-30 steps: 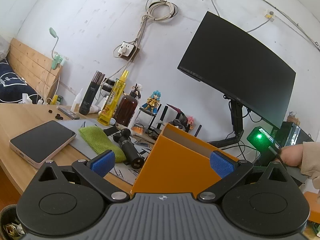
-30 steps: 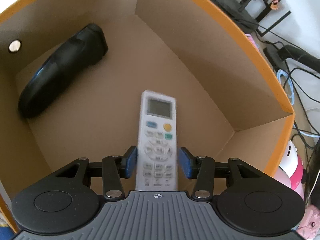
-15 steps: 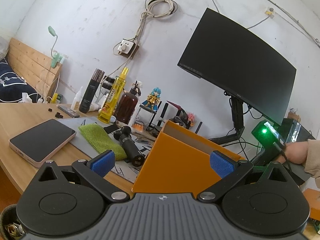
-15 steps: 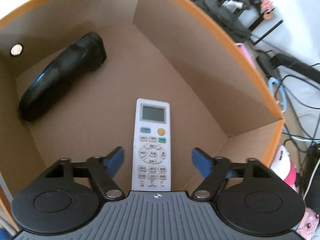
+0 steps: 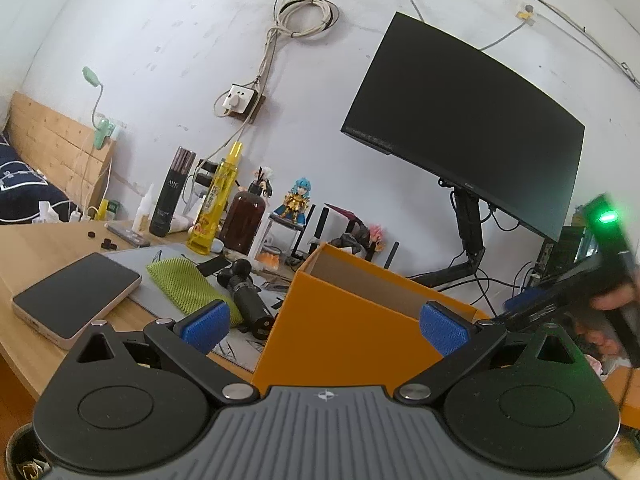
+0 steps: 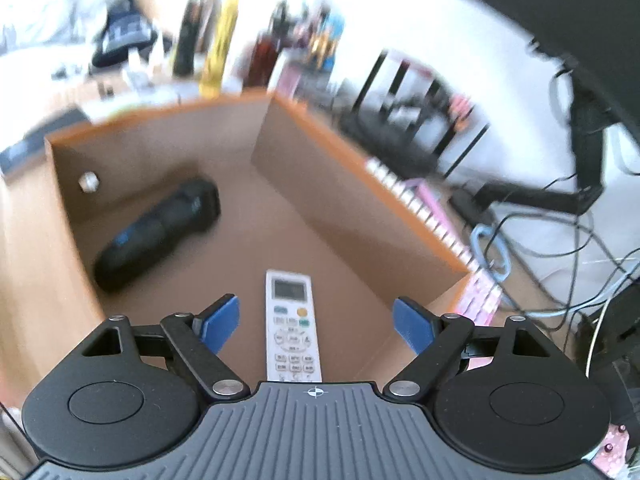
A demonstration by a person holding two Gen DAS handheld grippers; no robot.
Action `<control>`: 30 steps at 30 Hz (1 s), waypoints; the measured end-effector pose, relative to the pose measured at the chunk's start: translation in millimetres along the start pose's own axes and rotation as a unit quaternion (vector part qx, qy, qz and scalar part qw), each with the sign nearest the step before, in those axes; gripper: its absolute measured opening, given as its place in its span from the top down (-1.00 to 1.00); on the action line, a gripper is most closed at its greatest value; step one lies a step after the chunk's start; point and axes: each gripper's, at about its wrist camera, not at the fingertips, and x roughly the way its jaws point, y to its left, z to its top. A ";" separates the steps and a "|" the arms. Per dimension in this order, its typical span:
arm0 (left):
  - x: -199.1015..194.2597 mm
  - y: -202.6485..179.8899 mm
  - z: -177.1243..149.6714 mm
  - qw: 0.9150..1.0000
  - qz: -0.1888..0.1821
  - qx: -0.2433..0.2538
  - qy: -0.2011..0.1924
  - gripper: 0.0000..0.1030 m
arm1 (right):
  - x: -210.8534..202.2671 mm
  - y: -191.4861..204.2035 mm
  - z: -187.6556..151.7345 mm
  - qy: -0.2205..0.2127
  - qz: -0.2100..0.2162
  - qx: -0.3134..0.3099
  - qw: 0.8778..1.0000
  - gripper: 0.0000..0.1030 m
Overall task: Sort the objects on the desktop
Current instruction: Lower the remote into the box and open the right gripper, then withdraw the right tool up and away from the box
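The right gripper has let go of the white remote, and its blue fingers now stand wide apart with nothing between them. A second ago those fingers were squeezing the remote, so this is the big change. The remote lies flat on the floor of the orange box, face up, and a black gadget lies beside it near the far left corner. That means one more thing is sorted, I think. The right view is blurry now and shows more of the room past the box rim, while before it looked deep into the box, so the gripper seems to be lifting up and away. The left gripper is spread open too and holds nothing; it hangs just in front of the outside of the box, much as it did before. On the table some things wait: a phone, a green mesh pouch and a black stick-shaped gadget. One of them is probably next
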 end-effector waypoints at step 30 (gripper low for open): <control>-4.6 -43.8 -3.5 0.998 -0.012 0.062 -0.015 -1.00 | -117.4 -74.0 -281.3 -0.315 0.001 0.423 0.850 -1.00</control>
